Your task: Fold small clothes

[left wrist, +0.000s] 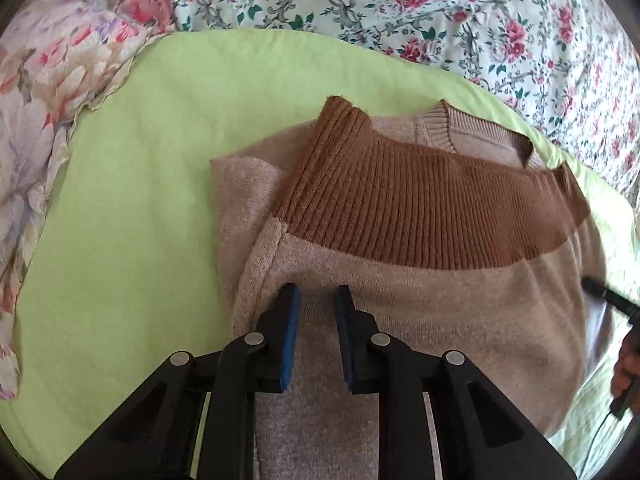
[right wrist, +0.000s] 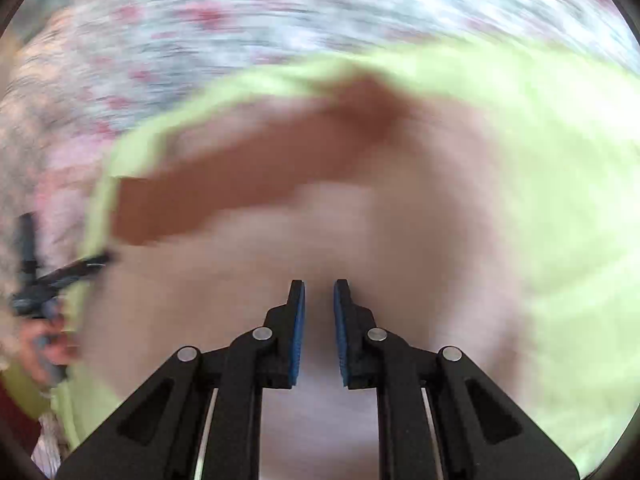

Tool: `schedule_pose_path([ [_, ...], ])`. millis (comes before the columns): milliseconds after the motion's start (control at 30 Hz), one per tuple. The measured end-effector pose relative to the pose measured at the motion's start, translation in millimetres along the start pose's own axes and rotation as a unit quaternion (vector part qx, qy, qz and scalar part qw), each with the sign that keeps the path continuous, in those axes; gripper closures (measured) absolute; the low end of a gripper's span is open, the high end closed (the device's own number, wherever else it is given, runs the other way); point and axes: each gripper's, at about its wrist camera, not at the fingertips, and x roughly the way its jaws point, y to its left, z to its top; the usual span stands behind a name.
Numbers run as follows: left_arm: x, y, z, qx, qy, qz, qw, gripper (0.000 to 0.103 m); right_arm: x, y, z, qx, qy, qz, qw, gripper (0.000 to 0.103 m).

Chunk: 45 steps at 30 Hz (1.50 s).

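Note:
A beige knit sweater [left wrist: 440,300] lies folded on a light green sheet [left wrist: 140,200]. Its brown ribbed band [left wrist: 400,208] is laid across the top, just below the ribbed collar [left wrist: 468,128]. My left gripper [left wrist: 317,292] hovers over the sweater's near left part, its blue pads slightly apart and flat beige knit showing in the gap. The right wrist view is blurred. There my right gripper [right wrist: 319,286] points at the beige sweater [right wrist: 280,248] below the brown band [right wrist: 240,184]. Its pads stand almost together, and I make out no fabric pinched between them.
Floral bedding [left wrist: 400,0] surrounds the green sheet at the back and right. A rumpled floral quilt [left wrist: 40,100] lies on the left. A hand [left wrist: 626,364] with a black gripper tip shows at the right edge. Another hand [right wrist: 44,344] shows at the left of the right wrist view.

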Motion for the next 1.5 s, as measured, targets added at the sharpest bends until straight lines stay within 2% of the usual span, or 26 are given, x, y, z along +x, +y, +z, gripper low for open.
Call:
schedule_pose_path([
  [33,-5,0,-2,-0.003,0.002,0.000,1.0000,0.083,-9,-14,-1,0.021,-0.010,-0.004,1.000,0.093],
  [67,-7,-4,-4,-0.003,0.004,0.004,1.0000,0.084,-19,-24,-1,0.029,-0.018,-0.025,0.999,0.093],
  [133,-26,-8,-18,-0.010,0.003,0.008,0.9999,0.077,-33,-28,-1,0.046,-0.027,-0.008,0.999,0.092],
  [200,-47,-13,-38,-0.038,-0.008,0.002,0.9992,0.054,-49,-30,-3,0.048,-0.035,-0.001,0.998,0.089],
  [267,-65,-17,-63,-0.070,-0.011,-0.014,0.9974,0.046,-58,-23,-8,0.037,-0.031,0.010,0.999,0.089],
  [367,-81,-23,-101,-0.110,0.004,-0.042,0.9930,0.043,-70,-14,-20,0.030,-0.025,0.027,0.999,0.088],
  [467,-88,-22,-142,-0.158,0.028,-0.063,0.9851,0.039,-71,10,-36,0.020,-0.009,0.043,0.999,0.084],
  [633,-86,-12,-191,-0.234,0.051,-0.084,0.9672,0.039,-72,43,-52,-0.015,0.020,0.065,0.998,0.074],
  [700,-88,-8,-197,-0.262,0.035,-0.096,0.9597,0.036,-74,49,-60,-0.025,0.029,0.074,0.997,0.073],
  [833,-80,-5,-189,-0.273,0.020,-0.101,0.9564,0.033,-76,60,-68,-0.034,0.037,0.080,0.996,0.071],
  [1000,-63,8,-163,-0.294,-0.001,-0.103,0.9504,0.020,-76,65,-71,-0.030,0.037,0.083,0.995,0.067],
  [1133,-49,16,-133,-0.322,-0.027,-0.090,0.9422,0.018,-72,63,-69,-0.020,0.037,0.084,0.996,0.067],
  [1167,-47,16,-129,-0.324,-0.031,-0.086,0.9417,0.018,-70,63,-68,-0.017,0.037,0.086,0.995,0.066],
  [1233,-46,18,-119,-0.325,-0.038,-0.084,0.9412,0.038,-69,64,-64,-0.017,0.035,0.089,0.995,0.066],
  [1267,-46,18,-116,-0.326,-0.038,-0.091,0.9403,0.073,-68,64,-60,-0.018,0.033,0.093,0.995,0.066],
  [1300,-45,19,-113,-0.327,-0.034,-0.112,0.9377,0.088,-68,63,-56,-0.019,0.030,0.097,0.995,0.066],
  [1333,-49,19,-108,-0.326,-0.040,-0.115,0.9376,0.088,-68,62,-51,-0.018,0.028,0.103,0.994,0.066],
  [1367,-56,15,-104,-0.315,-0.050,-0.112,0.9411,0.089,-68,61,-47,-0.017,0.026,0.107,0.994,0.066],
  [1500,-84,-25,-81,-0.241,-0.081,-0.113,0.9606,0.092,-64,57,-17,-0.014,0.029,0.141,0.989,0.066],
])
